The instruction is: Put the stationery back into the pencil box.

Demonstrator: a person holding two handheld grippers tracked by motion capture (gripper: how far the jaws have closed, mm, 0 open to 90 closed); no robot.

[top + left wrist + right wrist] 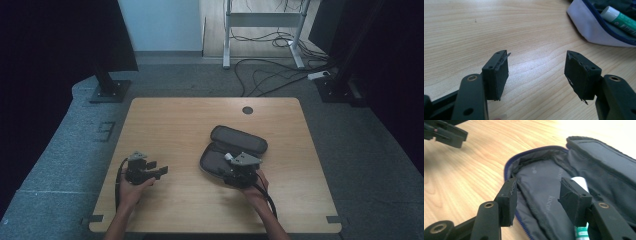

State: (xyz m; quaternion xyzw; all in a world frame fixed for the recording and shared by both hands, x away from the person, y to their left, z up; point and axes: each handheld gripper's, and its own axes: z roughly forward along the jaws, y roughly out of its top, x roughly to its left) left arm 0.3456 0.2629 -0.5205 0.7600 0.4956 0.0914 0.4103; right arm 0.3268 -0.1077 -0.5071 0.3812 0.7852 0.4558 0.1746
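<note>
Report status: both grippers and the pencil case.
Left gripper open over bare table. Right gripper open above unzipped pencil case; glue stick inside. Nothing in the way.

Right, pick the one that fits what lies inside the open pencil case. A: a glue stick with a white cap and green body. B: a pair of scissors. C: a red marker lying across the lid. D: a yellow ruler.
A: the left gripper view shows a glue stick with a white cap and green body lying in the open pencil case, and the right gripper view shows it behind a jaw of the right hand-held gripper.
</note>
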